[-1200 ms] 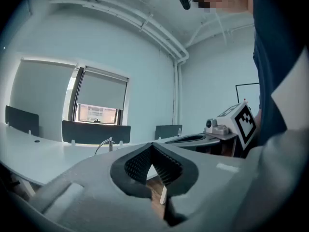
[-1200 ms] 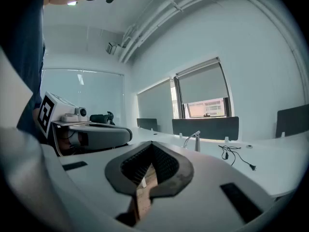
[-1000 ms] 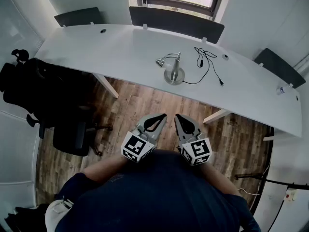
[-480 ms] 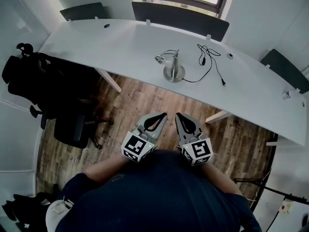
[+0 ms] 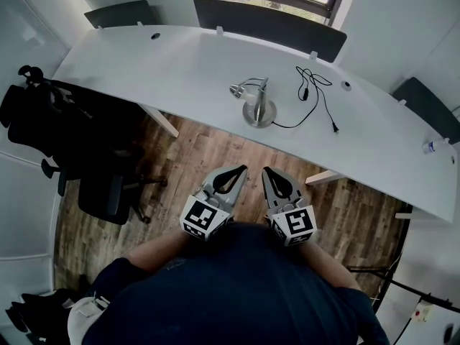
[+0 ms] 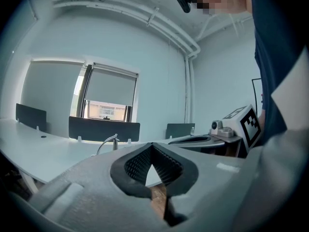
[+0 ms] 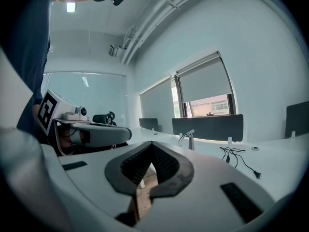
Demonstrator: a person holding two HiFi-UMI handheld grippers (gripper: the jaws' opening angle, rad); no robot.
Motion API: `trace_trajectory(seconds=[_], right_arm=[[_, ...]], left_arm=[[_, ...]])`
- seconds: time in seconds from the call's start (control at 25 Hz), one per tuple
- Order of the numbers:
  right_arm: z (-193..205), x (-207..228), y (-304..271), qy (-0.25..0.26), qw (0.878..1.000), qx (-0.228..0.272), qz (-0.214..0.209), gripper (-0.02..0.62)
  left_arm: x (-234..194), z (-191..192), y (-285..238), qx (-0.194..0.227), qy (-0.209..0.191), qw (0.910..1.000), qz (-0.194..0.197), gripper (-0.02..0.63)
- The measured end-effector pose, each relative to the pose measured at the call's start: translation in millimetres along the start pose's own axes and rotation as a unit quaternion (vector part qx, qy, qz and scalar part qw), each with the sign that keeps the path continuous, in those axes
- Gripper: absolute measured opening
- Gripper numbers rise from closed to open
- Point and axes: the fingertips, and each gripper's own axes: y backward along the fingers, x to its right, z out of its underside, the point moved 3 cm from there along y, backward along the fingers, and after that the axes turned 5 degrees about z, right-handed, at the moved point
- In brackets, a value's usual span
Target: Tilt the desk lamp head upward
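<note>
Out near the middle of the long white desk (image 5: 158,70), the desk lamp (image 5: 258,108) stands on its round metal base, and its thin neck curves over to the left with the small lamp head (image 5: 236,90) at the end. A black cable (image 5: 317,96) runs off the base and lies in loose loops on the desk just right of the lamp. Both tongs are nowhere near it. The left gripper (image 5: 242,169) and right gripper (image 5: 267,170) sit side by side close to the person's body, over the wood floor (image 5: 208,149), tips pointing toward the desk and well apart from the lamp. Each gripper's own view shows the ribbed pads meeting at the tip, so both are closed all the way with nothing pinched between them. From the right gripper view the lamp (image 7: 189,138) shows small, past the jaw tips and a bit to the right. Off to the left there's a black office chair (image 5: 106,196) on the floor by the desk edge, and dark divider panels (image 5: 262,27) run along the far side.
</note>
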Motion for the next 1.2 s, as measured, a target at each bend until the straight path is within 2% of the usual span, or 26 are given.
trace_trajectory(seconds=[0.28,0.52,0.68,0.8,1.0,1.2], right_arm=[[-10,30,-74,0.0,0.999,-0.015,0.05,0.006],[-22,50,-135,-0.006,0.995,-0.03,0.095,0.006],[-25,61,-164,-0.013,0.991,-0.036,0.125,0.006],[-20,75,-175,-0.016,0.989,-0.042,0.144,0.006],[-11,102,-191,-0.022,0.988,-0.061,0.143,0.006],[2,122,-200,-0.024,0.989,-0.084,0.116,0.006]], left_arm=[[-79,-14,-36,0.0,-0.01,0.9995,0.031,-0.002],[-149,-25,-66,0.009,-0.001,0.9983,0.057,-0.002],[-181,-25,-85,0.003,-0.005,0.9966,0.082,-0.002],[-199,-21,-98,-0.005,-0.012,0.9962,0.086,-0.002],[-221,-12,-121,-0.018,-0.012,0.9978,0.063,-0.002],[-223,-5,-139,-0.029,-0.012,0.9986,0.043,-0.002]])
